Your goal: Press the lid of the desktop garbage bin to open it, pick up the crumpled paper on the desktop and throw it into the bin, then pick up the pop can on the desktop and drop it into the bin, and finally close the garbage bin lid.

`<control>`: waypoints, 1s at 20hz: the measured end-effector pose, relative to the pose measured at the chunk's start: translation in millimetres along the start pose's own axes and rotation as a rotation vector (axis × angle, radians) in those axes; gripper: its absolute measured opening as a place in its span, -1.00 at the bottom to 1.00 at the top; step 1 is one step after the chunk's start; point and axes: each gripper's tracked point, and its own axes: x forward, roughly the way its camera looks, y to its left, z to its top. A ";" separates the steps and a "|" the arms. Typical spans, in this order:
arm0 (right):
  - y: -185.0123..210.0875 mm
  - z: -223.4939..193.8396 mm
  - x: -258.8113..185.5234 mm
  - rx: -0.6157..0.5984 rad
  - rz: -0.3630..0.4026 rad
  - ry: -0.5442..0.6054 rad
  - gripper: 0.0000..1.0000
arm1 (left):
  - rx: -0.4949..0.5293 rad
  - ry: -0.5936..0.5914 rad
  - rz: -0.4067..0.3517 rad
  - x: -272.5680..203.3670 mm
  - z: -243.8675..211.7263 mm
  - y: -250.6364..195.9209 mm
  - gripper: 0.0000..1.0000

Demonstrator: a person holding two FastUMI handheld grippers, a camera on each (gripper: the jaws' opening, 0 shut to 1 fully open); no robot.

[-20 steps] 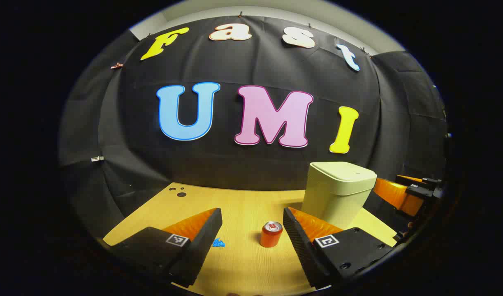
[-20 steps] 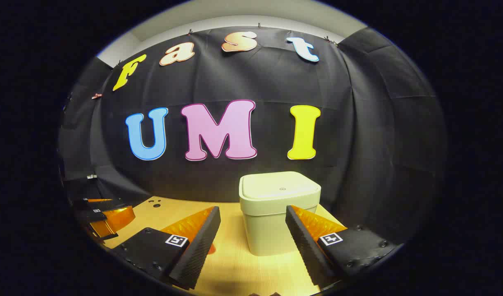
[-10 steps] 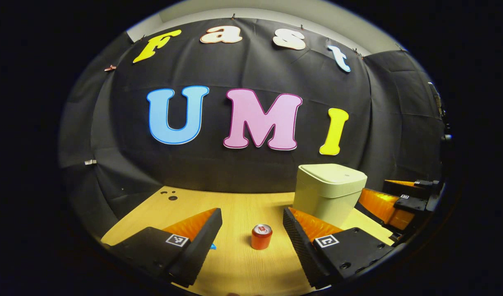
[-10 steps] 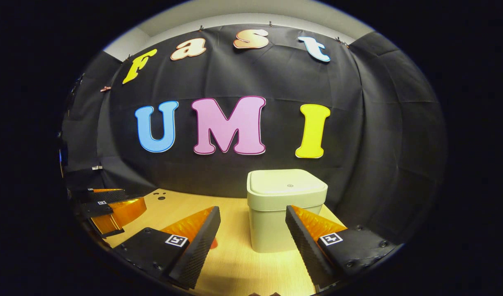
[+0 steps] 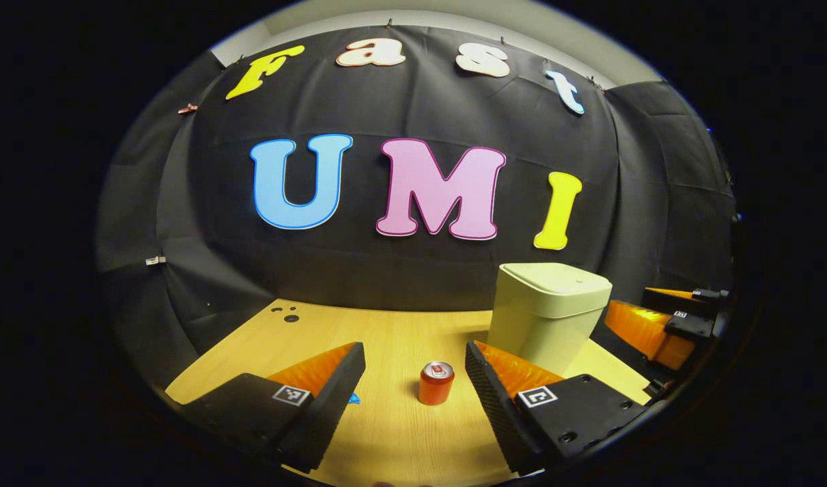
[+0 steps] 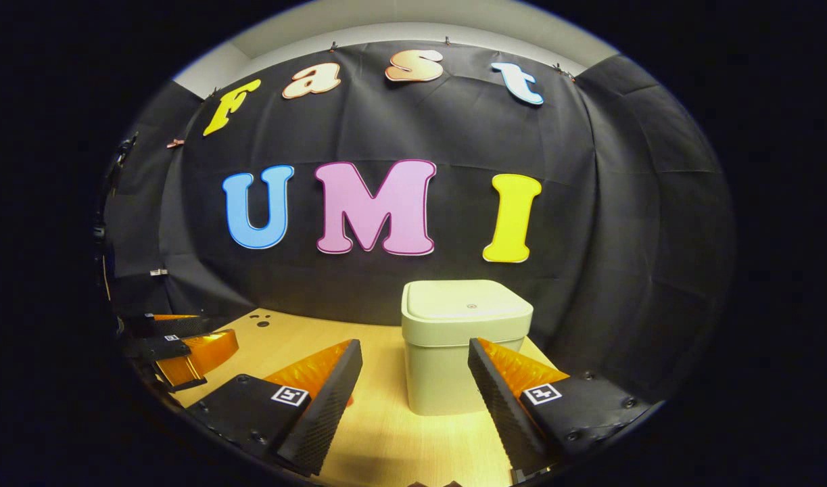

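— Where do the task's things stand?
— The pale garbage bin (image 6: 466, 352) sits lid down at the back right of the wooden bench (image 5: 386, 338); the red pop can (image 5: 436, 383) stands upright on the bench to its left, near but apart. A scrap of blue crumpled paper (image 5: 353, 399) peeks from behind a finger in the left gripper view, left of the can.

— And the jaws?
— The left gripper (image 5: 414, 368) has its jaws spread wide and empty, the can seen between them farther off. The right gripper (image 6: 414, 365) is likewise wide apart, holding nothing, facing the bin
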 end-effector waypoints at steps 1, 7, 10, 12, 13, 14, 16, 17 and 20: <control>-2.6 -1.2 0.5 0.008 -0.005 0.004 0.96 | 0.002 -0.006 0.004 0.8 0.2 1.2 0.92; -13.7 -6.7 8.4 -0.001 -0.032 0.026 0.96 | -0.005 -0.003 0.010 7.6 -0.6 1.4 0.92; -16.1 -6.1 13.5 0.000 -0.038 0.029 0.96 | -0.005 0.001 0.009 9.8 -0.9 0.4 0.92; -16.3 -6.4 17.2 0.003 -0.036 0.036 0.96 | 0.015 -0.008 0.020 9.7 2.0 1.8 0.92; -15.8 -5.8 19.9 0.008 -0.033 0.039 0.96 | 0.019 -0.016 0.021 10.4 2.7 2.1 0.92; -14.7 -5.1 21.7 0.008 -0.031 0.043 0.97 | 0.018 -0.020 0.021 11.3 5.2 2.0 0.92; -16.0 2.5 26.3 0.006 -0.034 0.039 0.93 | 0.012 -0.017 0.022 15.0 4.3 4.3 0.92; -16.5 5.7 29.2 0.009 -0.032 0.037 0.67 | 0.008 -0.016 0.024 16.0 2.9 6.0 0.92; -16.7 2.6 39.6 0.021 -0.017 0.077 0.11 | 0.020 -0.007 0.036 19.5 -1.6 12.9 0.92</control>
